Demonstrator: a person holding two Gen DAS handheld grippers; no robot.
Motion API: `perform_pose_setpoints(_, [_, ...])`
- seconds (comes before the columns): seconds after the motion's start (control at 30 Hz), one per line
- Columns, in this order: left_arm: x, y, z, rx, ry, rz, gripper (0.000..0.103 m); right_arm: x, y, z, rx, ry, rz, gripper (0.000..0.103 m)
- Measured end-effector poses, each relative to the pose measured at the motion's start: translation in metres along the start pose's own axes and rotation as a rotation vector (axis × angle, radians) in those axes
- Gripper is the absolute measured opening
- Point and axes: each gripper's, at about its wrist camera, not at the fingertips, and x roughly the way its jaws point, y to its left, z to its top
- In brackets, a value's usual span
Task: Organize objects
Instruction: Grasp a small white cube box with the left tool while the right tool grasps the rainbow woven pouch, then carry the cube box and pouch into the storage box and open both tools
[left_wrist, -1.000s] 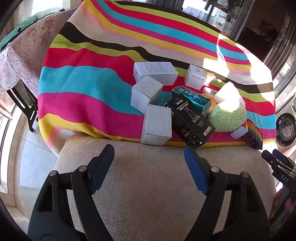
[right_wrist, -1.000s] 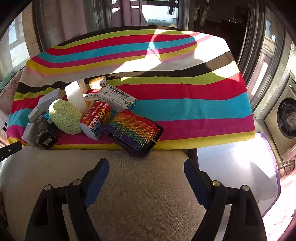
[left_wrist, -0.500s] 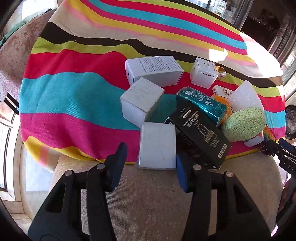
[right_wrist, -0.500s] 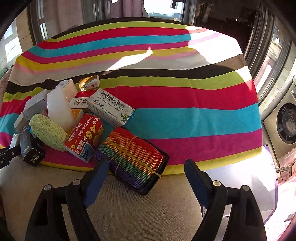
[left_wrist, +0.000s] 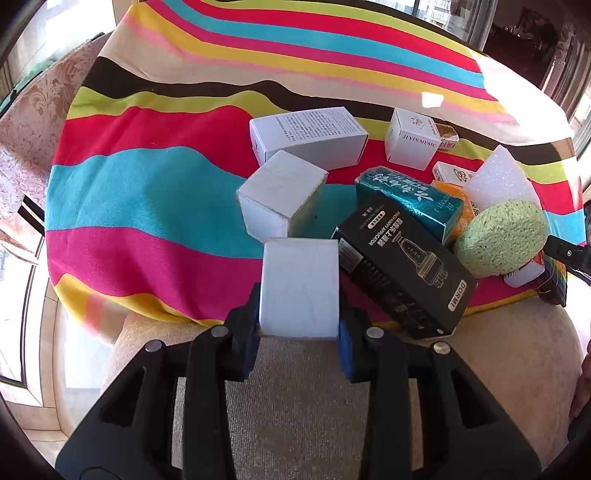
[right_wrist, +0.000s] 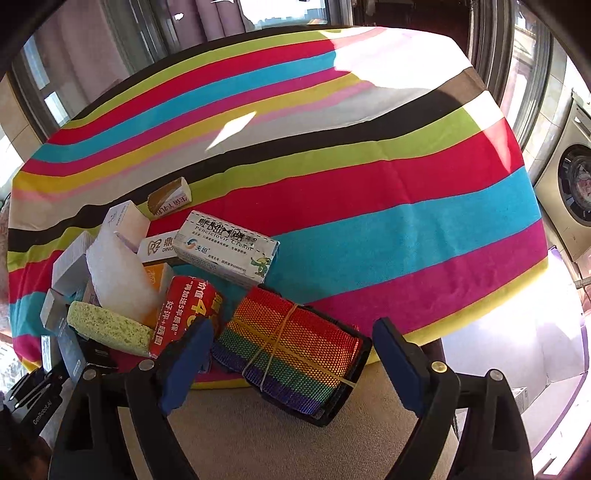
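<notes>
The left gripper (left_wrist: 299, 325) clamps the nearest white box (left_wrist: 300, 286); the right gripper (right_wrist: 291, 354), jaws wide, straddles the rainbow case (right_wrist: 291, 347), seemingly untouched. Ahead, the pile looks unsorted.

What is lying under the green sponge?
The green sponge rests on an orange box and against the white foam block, beside the red box. Whatever lies directly beneath it is covered.
</notes>
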Motion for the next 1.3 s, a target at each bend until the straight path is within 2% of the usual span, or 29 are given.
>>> perform_pose_setpoints(0.17, [0.000,0.000,-0.001,-0.004,-0.002,-0.003,0.039,0.012,0.004,0.004,0.008,0.020,-0.039,0.089])
perform_pose_setpoints(0.37, [-0.001,0.000,-0.003,-0.008,-0.004,0.001,0.039,0.023,0.007,0.001,-0.018,0.056,-0.044,0.089])
perform_pose_setpoints(0.7, [-0.022,-0.009,-0.008,0.009,-0.059,0.024,0.039,0.008,0.001,-0.009,-0.023,0.016,-0.043,0.087])
perform_pose_setpoints(0.93, [-0.039,-0.029,-0.021,0.034,-0.075,-0.027,0.039,-0.017,-0.007,-0.022,-0.040,-0.039,-0.063,0.087])
perform_pose_setpoints(1.3, [-0.057,-0.091,-0.036,0.155,-0.090,-0.129,0.039,-0.049,-0.042,-0.041,0.004,-0.074,-0.093,0.087])
